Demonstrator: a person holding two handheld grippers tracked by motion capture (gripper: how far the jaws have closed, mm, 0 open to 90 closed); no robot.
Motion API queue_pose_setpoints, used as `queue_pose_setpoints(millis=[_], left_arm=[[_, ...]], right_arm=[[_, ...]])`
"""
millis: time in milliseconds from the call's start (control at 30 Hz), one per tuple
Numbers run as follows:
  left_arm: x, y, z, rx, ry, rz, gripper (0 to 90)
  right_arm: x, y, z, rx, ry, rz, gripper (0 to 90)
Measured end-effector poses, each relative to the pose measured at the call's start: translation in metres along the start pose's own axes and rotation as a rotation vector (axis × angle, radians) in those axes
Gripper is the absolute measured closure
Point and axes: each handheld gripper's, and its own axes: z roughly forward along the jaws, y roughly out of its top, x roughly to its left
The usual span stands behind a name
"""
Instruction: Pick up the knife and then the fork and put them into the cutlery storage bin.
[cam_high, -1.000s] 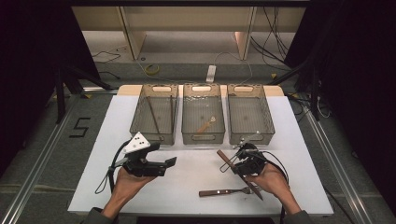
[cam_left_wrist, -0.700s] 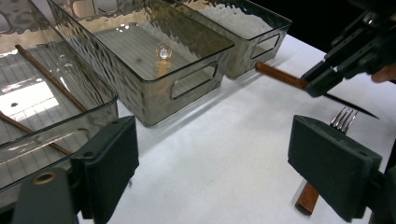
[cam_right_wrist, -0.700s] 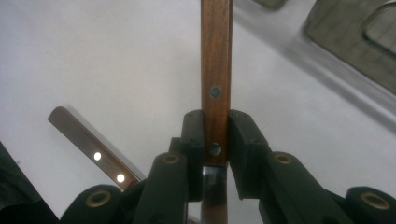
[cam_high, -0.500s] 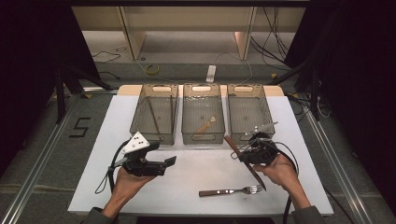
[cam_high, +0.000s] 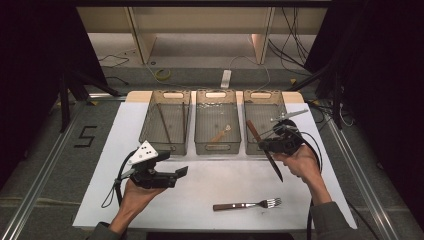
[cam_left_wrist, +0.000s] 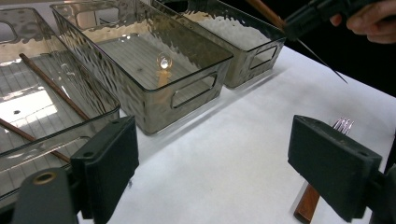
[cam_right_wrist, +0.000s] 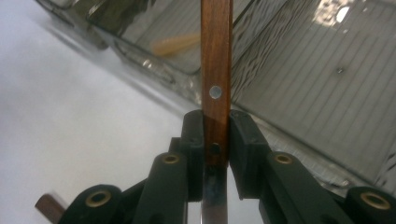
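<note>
My right gripper (cam_high: 265, 146) is shut on a wooden-handled knife (cam_high: 272, 162) and holds it in the air at the near end of the right bin (cam_high: 263, 111). The handle points up over the bin and the blade slants down toward the table. In the right gripper view the jaws (cam_right_wrist: 215, 140) clamp the brown handle (cam_right_wrist: 215, 65). A fork (cam_high: 247, 205) with a wooden handle lies on the white table near the front edge. My left gripper (cam_high: 172, 166) hovers open over the front left of the table, its pads (cam_left_wrist: 112, 163) wide apart, the fork's tines (cam_left_wrist: 344, 123) just beyond.
Three clear bins stand in a row at the back. The left bin (cam_high: 150, 131) holds chopsticks (cam_left_wrist: 53, 86); the middle bin (cam_high: 217, 147) holds a wooden spoon (cam_high: 220, 134). The white table (cam_high: 210, 180) ends close behind the fork.
My right gripper has lifted the knife off the table beside the fork and carried it up and away, to the near end of the right bin. The left gripper has stayed put.
</note>
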Motion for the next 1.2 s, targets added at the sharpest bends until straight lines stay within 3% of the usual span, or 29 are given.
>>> queue_pose_setpoints(millis=[767, 1200], left_arm=[[0.0, 0.0, -0.003, -0.04, 0.014, 0.023, 15.7], [0.0, 0.0, -0.003, -0.046, 0.016, 0.029, 15.7]], right_arm=[[-0.034, 0.06, 0.002, -0.078, -0.054, 0.072, 77.1], [-0.049, 0.08, 0.007, -0.067, -0.102, 0.095, 77.0]])
